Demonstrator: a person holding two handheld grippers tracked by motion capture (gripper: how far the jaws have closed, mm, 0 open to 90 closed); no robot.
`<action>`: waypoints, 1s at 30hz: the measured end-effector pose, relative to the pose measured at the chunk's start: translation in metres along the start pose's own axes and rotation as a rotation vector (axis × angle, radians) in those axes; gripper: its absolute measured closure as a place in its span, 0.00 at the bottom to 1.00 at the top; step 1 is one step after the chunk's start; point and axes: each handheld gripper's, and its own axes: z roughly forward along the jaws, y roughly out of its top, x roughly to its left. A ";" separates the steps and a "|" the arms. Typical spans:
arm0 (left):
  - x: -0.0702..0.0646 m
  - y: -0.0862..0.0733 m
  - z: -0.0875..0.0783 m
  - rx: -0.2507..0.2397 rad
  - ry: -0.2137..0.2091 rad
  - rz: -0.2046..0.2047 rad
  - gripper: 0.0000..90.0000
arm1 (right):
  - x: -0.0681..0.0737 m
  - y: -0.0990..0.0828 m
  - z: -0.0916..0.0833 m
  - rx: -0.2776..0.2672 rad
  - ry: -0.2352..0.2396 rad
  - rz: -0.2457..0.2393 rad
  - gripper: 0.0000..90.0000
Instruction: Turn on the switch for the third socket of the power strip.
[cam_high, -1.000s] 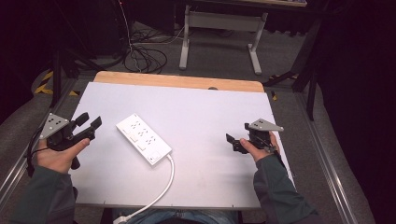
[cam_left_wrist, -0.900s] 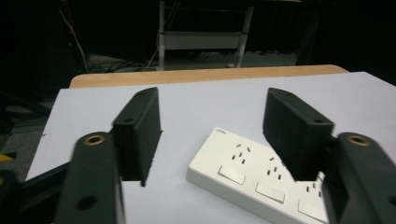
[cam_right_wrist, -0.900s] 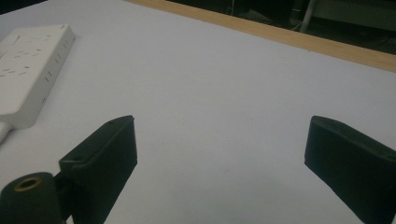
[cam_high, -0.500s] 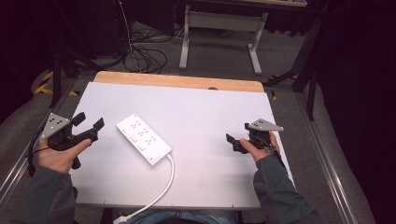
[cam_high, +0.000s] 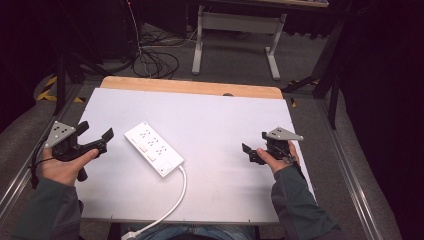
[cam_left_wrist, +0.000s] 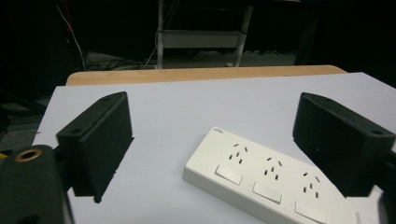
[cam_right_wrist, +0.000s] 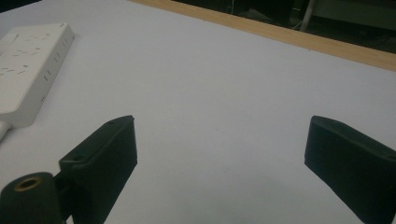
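Note:
A white power strip (cam_high: 153, 148) lies diagonally on the white tabletop (cam_high: 225, 120), left of centre. Its white cable (cam_high: 178, 196) runs off the near edge. My left gripper (cam_high: 95, 130) hovers open just left of the strip, a hand's width away, holding nothing. In the left gripper view the strip (cam_left_wrist: 261, 179) lies ahead between the two wide-apart jaws of that gripper (cam_left_wrist: 212, 119). My right gripper (cam_high: 255, 143) stays open at the right side of the table, far from the strip. In the right gripper view bare table lies between its jaws (cam_right_wrist: 219, 140) and the strip (cam_right_wrist: 23, 60) sits at far left.
A wooden strip (cam_high: 190, 87) borders the table's far edge. Beyond it on the floor stand a grey desk frame (cam_high: 235, 35) and a tangle of black cables (cam_high: 155, 60). Metal rails run along both table sides.
The left gripper has edged slightly right, toward the power strip. The right gripper and the strip have not moved.

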 end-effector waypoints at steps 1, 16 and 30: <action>0.000 0.000 0.000 -0.002 -0.001 -0.002 0.12 | 0.000 0.000 0.000 -0.001 0.000 0.001 0.11; 0.000 -0.001 0.000 -0.005 -0.031 0.017 0.02 | 0.000 0.000 0.000 0.001 -0.001 0.004 0.11; 0.000 -0.002 0.001 0.002 -0.047 0.015 0.02 | -0.001 0.000 0.000 0.001 -0.001 0.005 0.11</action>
